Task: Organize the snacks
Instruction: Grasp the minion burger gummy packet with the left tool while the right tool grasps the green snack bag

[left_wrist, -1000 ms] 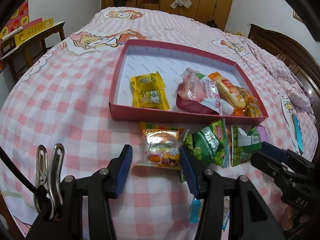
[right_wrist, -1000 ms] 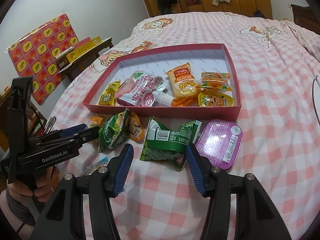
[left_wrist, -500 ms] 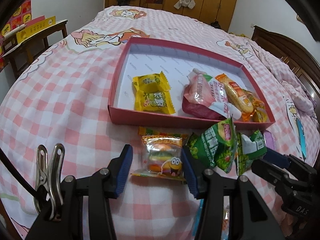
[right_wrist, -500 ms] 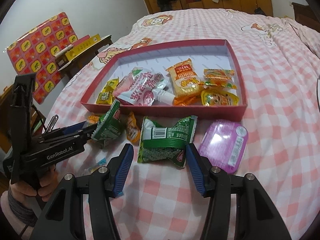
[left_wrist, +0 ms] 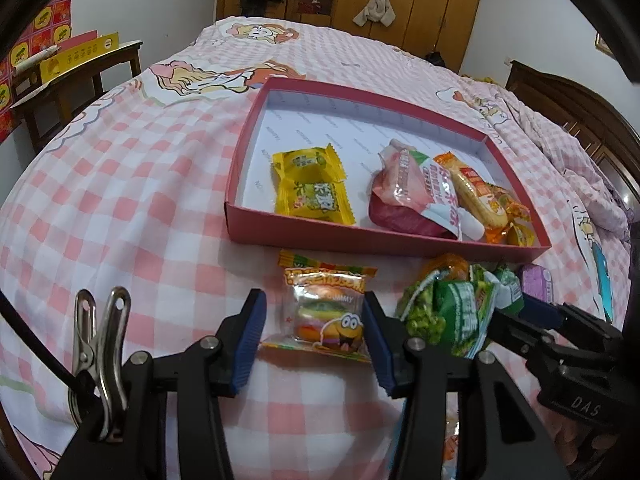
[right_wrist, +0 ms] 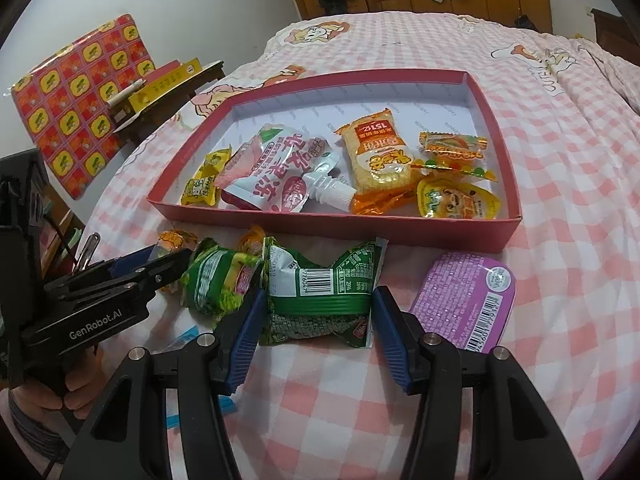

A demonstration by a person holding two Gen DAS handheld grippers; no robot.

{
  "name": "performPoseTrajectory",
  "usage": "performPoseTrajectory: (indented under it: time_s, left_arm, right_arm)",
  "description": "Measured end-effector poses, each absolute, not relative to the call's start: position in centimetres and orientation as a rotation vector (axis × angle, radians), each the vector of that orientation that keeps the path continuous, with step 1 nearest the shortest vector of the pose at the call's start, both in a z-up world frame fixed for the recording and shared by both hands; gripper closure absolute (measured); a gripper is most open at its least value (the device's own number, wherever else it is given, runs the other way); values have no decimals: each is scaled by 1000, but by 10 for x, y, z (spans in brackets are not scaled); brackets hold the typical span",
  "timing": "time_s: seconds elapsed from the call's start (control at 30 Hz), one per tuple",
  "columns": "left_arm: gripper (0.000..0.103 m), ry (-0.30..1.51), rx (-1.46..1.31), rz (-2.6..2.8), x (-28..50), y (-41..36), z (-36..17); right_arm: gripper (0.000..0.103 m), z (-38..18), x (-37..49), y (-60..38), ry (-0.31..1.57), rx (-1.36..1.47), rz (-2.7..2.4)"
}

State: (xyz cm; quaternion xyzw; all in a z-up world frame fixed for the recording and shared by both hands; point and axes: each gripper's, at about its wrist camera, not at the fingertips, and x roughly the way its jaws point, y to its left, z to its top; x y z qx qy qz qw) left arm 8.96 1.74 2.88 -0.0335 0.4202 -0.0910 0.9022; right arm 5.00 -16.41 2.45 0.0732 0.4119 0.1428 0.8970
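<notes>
- While both tongs stand released and low over the bed, each already has a packet between its fingers: the left tongs (left_wrist: 312, 340) straddle the gummy burger packet (left_wrist: 326, 314), the right tongs (right_wrist: 316, 332) the green pea bag (right_wrist: 320, 298).
- The bag's long axis runs across the gap, from one finger to the other.
- Straight beyond both lies the red box (right_wrist: 332, 228), its near wall just past the packets.
- A second green bag (right_wrist: 218, 284) sits between the two tongs, nearer the left.

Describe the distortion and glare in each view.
Left wrist view: fisheye bends the red tray edges and darkens the corners; the gummy packet shines between the left claw pads. Right wrist view: same bowing; glare on the purple packet.
</notes>
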Motion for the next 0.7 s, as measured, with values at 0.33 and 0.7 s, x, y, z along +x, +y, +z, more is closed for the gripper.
performPoseTrajectory:
  time_s: [0.33,0.7]
  left_arm:
    - [52,847,-34,-184,87,13,21]
    - [52,834,-2,-164,84,7,20]
  right_arm:
    - [46,13,45,-170,821,216,308]
    - [48,12,39,-168,793,212,305]
